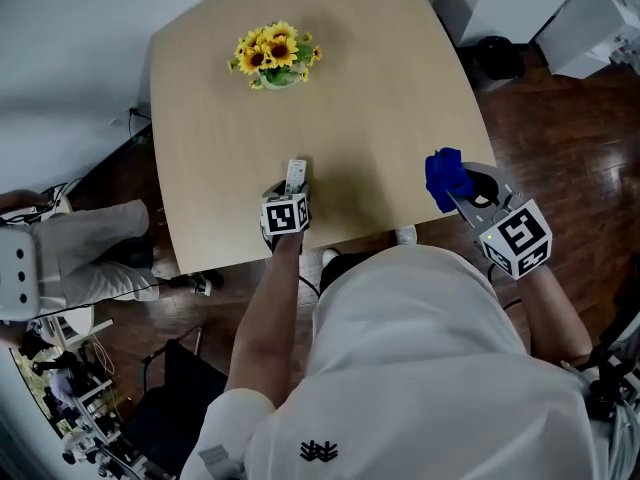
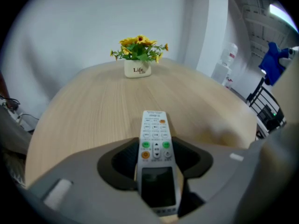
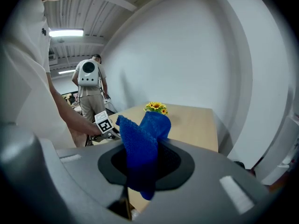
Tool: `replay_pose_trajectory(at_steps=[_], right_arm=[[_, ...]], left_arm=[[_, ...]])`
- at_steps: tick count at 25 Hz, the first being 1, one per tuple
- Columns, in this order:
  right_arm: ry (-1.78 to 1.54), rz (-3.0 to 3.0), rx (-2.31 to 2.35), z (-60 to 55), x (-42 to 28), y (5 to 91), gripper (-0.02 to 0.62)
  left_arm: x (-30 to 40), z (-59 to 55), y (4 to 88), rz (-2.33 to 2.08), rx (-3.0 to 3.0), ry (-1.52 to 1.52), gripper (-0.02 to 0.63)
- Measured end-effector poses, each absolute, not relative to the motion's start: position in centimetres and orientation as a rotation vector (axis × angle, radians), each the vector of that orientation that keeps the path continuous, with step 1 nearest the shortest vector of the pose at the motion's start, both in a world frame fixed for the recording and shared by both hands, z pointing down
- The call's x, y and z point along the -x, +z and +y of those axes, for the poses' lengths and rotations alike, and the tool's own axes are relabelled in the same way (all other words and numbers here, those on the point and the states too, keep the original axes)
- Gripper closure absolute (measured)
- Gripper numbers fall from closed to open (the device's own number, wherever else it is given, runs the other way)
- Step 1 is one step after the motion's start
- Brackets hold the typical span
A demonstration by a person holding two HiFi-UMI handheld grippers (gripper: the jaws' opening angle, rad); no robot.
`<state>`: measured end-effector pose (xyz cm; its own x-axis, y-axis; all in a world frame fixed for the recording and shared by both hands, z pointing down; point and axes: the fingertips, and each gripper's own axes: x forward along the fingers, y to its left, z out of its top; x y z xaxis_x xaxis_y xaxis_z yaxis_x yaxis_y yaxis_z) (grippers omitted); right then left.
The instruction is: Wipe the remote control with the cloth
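A white remote control (image 2: 155, 143) with green and orange buttons sits between the jaws of my left gripper (image 2: 157, 174), which is shut on its screen end. In the head view the remote control (image 1: 296, 175) sticks out from the left gripper (image 1: 290, 196) over the front edge of the wooden table (image 1: 390, 98). Whether its tip touches the top is unclear. My right gripper (image 3: 142, 169) is shut on a blue cloth (image 3: 142, 141), whose folds stand up out of the jaws. The cloth (image 1: 446, 178) and right gripper (image 1: 465, 196) hang over the table's right front corner, apart from the remote.
A small white pot of sunflowers (image 1: 277, 56) stands at the table's far side. Another person (image 1: 80, 258) with a white backpack is at the left of the table. A dark object (image 1: 497, 58) lies on the wooden floor beyond the right edge.
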<state>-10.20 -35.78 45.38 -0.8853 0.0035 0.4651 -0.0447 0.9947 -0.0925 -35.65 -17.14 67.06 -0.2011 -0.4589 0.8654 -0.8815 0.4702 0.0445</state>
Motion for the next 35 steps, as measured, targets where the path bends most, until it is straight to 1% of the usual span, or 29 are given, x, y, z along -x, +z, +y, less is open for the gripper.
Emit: replay_pose_trajectory(at_steps=[7, 11, 13, 15, 19, 28, 31, 35], right_arm=[[0.141, -2.675, 0.034, -36.7, 9.9, 45.3, 0.517], [0.159, -2.669, 0.049, -37.1, 9.6, 45.5, 0.517], [0.170, -2.669, 0.068, -37.0, 9.4, 45.8, 0.517], [0.185, -2.668, 0.093, -36.8, 9.4, 46.2, 0.517], [0.214, -2.656, 0.173, -35.6, 10.0, 47.0, 0.517], [0.253, -2.623, 0.311, -30.7, 11.6, 50.0, 0.517], [0.214, -2.638, 0.310, -28.0, 11.6, 49.5, 0.517], [0.144, -2.656, 0.296, -25.1, 12.1, 48.1, 0.517]], left_arm=[[35.3, -16.8, 68.3, -1.814, -1.118, 0.563, 0.368], [35.1, -16.3, 66.7, -1.834, -1.115, 0.615, 0.367], [34.4, -15.8, 66.1, -1.831, -1.136, 0.649, 0.342], [33.7, -15.0, 65.5, -1.829, -1.161, 0.693, 0.342], [31.2, -12.1, 64.5, -1.820, -1.180, 0.738, 0.342], [22.8, -5.9, 62.2, -1.791, -1.309, 0.727, 0.342], [21.6, -4.5, 60.7, -1.859, -1.395, 0.724, 0.344], [21.8, -2.5, 56.5, -1.954, -1.491, 0.684, 0.348]])
